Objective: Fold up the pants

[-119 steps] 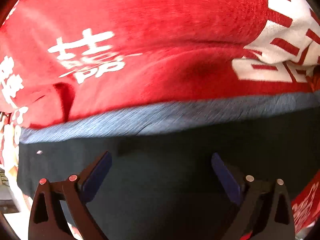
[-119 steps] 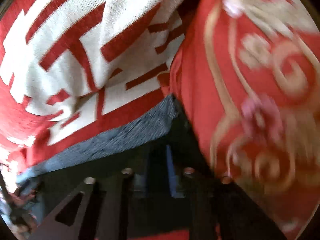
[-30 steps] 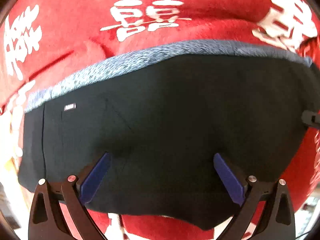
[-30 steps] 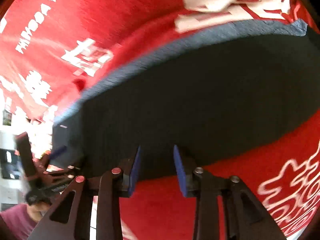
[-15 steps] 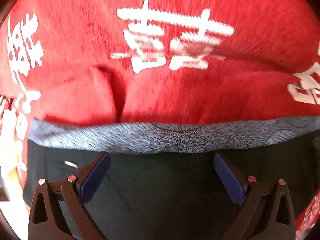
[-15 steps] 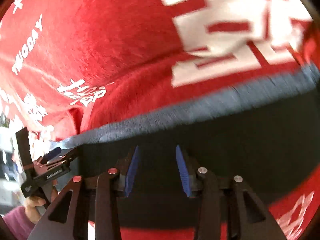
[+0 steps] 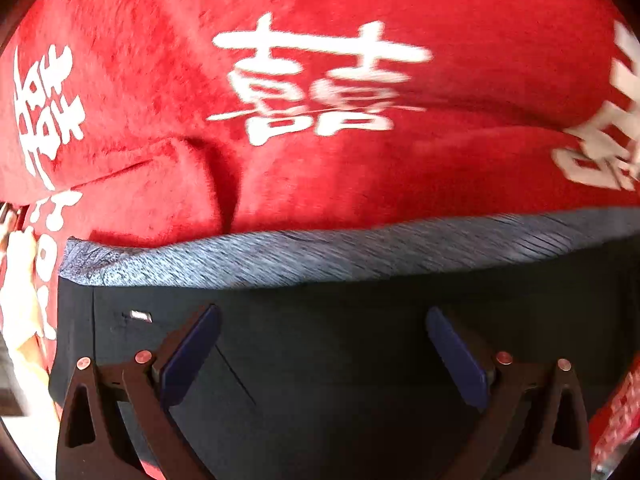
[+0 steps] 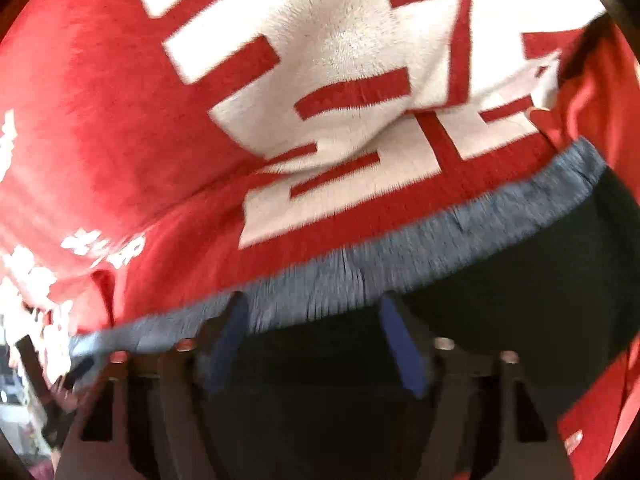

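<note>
Dark navy pants (image 7: pixel 328 340) with a grey-blue waistband (image 7: pixel 320 254) lie flat on a red blanket (image 7: pixel 320 152). My left gripper (image 7: pixel 322 332) is wide open just above the dark fabric, below the waistband, holding nothing. In the right wrist view the same pants (image 8: pixel 500 300) show with the waistband (image 8: pixel 400 256) running across. My right gripper (image 8: pixel 314 322) is open, its blue pads at the waistband's edge, holding nothing.
The red blanket (image 8: pixel 100 140) carries white characters (image 7: pixel 316 92) and a big white pattern (image 8: pixel 340 60). A fold in the blanket (image 7: pixel 216 184) rises left of the pants. The other gripper (image 8: pixel 60 376) shows at the far left of the right wrist view.
Both grippers moved closer over the pants toward the waistband. The right gripper's jaws opened wider. The left gripper stayed wide open.
</note>
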